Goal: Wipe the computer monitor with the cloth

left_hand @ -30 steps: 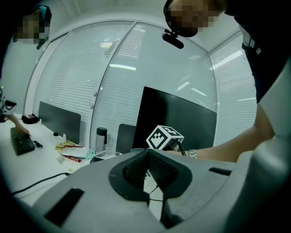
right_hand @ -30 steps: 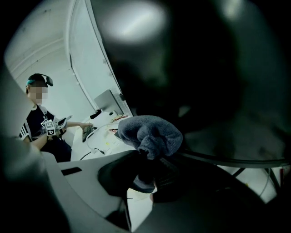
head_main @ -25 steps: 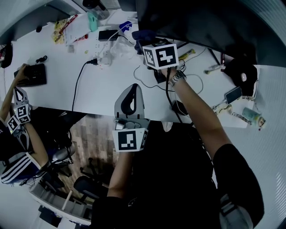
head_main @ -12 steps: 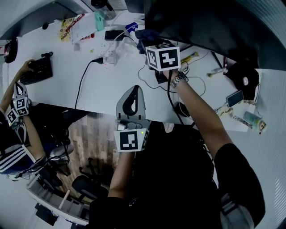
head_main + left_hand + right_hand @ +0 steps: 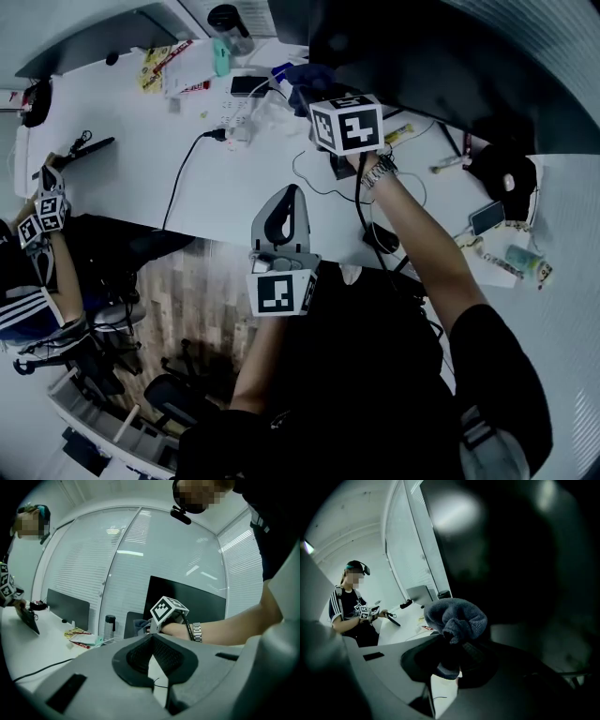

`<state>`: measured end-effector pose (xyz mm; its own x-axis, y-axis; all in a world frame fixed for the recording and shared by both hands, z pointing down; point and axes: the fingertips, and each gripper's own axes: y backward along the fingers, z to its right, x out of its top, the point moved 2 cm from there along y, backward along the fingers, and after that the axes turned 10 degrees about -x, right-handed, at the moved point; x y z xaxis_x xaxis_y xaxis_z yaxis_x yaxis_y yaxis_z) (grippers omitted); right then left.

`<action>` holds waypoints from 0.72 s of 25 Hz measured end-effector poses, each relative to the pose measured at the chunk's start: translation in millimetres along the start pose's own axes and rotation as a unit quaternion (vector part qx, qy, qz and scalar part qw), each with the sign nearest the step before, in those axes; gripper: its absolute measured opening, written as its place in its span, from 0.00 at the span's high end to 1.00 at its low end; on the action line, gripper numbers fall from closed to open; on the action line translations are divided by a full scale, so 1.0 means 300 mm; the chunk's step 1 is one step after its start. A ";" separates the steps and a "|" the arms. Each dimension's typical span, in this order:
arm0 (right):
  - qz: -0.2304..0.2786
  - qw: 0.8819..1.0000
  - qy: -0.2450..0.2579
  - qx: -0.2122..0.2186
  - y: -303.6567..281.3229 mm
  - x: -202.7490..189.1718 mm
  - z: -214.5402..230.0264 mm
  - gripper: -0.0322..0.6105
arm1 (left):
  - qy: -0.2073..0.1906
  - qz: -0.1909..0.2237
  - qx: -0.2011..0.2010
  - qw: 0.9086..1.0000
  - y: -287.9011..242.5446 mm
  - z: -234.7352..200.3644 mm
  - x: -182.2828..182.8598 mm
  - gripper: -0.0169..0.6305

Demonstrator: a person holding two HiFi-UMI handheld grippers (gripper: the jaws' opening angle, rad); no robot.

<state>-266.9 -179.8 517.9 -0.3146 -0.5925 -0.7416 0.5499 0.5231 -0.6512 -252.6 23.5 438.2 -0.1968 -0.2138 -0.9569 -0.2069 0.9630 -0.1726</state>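
currently, entries in order.

changes over the last second: right gripper has stayed clamped on the cloth at the lower left corner of the monitor, with barely any shift. left gripper has stayed parked over the near desk edge. at far left, the dark flat object that lay flat under the other person now shows edge-on, lifted off the desk. the desk contents sit a little further right in my head view than before.

cloth: dark blue-grey, bunched into a lump. it sticks out past the right jaw tips, its long axis in line with the jaws, pointing away from me toward the dark screen. i cannot tell if it touches the screen.

monitor: black, unlit, long axis running across the far side of the desk.

left gripper: jaw tips together, nothing between them, pointing forward over the desk toward the right wrist.

surface: white desk, cluttered. power strip with a black cable trailing to the near edge, phone at right, dark tumbler at the back.

room: wood-look floor beneath, curved glass walls with slatted blinds.
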 end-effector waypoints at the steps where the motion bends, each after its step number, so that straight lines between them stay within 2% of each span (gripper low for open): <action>1: 0.003 1.000 0.004 0.001 0.009 0.011 -0.003 0.83 | -0.001 0.002 -0.001 1.000 -0.002 0.006 0.007 0.96; 11: 0.032 0.999 0.025 0.004 0.099 0.117 -0.026 0.83 | -0.024 0.016 -0.013 1.000 0.002 0.048 0.080 0.96; 18: 0.051 0.998 0.040 0.004 0.166 0.205 -0.043 0.83 | -0.024 0.018 -0.008 1.000 0.025 0.054 0.096 0.96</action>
<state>-268.8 -182.2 437.7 -0.3173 -0.4862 -0.8142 0.5876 0.5731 -0.5712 -244.1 27.3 405.5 -0.1590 -0.1697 -0.9726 -0.2166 0.9671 -0.1333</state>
